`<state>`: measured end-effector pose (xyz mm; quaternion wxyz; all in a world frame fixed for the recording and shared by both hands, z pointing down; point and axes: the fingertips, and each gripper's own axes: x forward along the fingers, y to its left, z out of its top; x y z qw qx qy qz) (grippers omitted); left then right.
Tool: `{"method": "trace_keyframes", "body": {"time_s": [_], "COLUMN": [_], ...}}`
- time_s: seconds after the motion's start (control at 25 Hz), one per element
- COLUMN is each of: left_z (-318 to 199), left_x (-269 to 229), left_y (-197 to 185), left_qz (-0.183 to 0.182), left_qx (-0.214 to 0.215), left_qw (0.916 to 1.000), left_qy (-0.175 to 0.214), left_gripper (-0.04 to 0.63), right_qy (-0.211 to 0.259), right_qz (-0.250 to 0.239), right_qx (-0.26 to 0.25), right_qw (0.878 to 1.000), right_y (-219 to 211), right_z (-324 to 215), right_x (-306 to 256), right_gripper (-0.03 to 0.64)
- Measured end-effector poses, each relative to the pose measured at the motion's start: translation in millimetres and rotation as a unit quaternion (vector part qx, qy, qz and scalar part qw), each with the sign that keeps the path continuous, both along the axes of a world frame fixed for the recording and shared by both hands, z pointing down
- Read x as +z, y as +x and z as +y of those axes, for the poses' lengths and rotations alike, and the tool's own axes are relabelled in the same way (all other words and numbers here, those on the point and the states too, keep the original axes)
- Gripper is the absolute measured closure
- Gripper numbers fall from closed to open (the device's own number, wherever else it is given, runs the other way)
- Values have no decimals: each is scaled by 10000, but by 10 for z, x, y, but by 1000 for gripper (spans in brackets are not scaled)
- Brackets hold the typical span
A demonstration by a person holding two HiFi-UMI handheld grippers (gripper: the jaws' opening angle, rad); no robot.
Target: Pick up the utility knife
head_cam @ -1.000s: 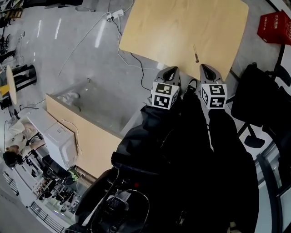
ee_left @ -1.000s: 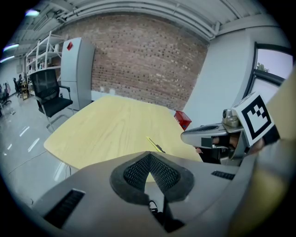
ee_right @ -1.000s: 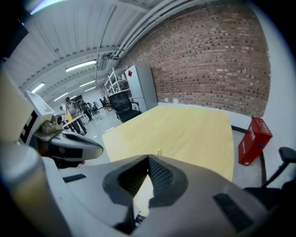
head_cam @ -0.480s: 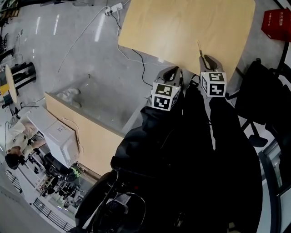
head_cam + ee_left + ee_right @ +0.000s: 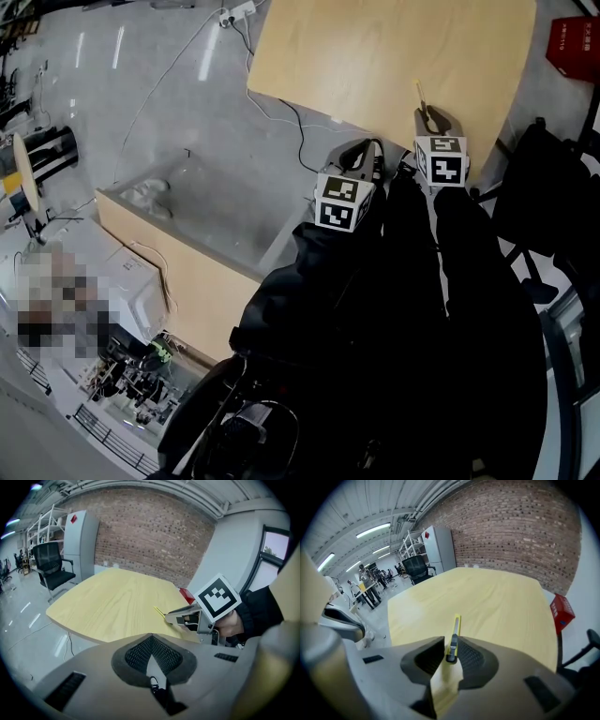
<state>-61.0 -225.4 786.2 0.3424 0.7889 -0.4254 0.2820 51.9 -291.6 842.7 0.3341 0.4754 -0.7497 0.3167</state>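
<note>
Fingers (image 5: 425, 660) of the right gripper (image 5: 451, 646) stand apart astride the near end of the utility knife (image 5: 454, 630), which lies on the worktop (image 5: 497, 606); left gripper (image 5: 151, 638) fingers are closed, empty

Pale wood table (image 5: 375, 47) with rounded corners on glossy grey floor (image 5: 141, 112); red box (image 5: 574, 47) on floor just beside its right edge; white power strip (image 5: 239, 13) with trailing cables near left corner. Brick wall (image 5: 525, 527) behind; grey cabinet (image 5: 79, 550), black office chair (image 5: 51, 564), white shelving (image 5: 412, 550) near it
</note>
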Motion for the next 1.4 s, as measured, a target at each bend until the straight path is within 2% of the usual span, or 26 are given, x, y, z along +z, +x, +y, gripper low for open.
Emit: {"method": "trace_keyframes", "body": {"time_s": [0.36, 0.64, 1.08, 1.24, 1.4], "left_z": [7, -6, -236, -363, -473], "left_x": [18, -42, -622, -1049, -1542], "left_y": [-23, -9, 208, 263, 314], "left_qz": [-36, -41, 148, 310, 400], "left_qx": [5, 12, 176, 145, 128], "left_qw": [10000, 9999, 9974, 9939, 9864], "left_qy": [30, 115, 682, 1047, 1587], "left_gripper": [594, 594, 594, 594, 594], "right_qy": [-132, 12, 973, 1562, 2138], "right_qz": [222, 249, -15, -196, -359], "right_qx": [41, 45, 148, 205, 246], "right_qw": [9997, 9997, 9951, 9873, 9759], "right_y": [62, 106, 270, 304, 369], "right_z": [0, 29, 82, 111, 185], "right_x": [96, 4, -927, -1551, -2186], "right_gripper": [545, 548, 548, 548, 548]}}
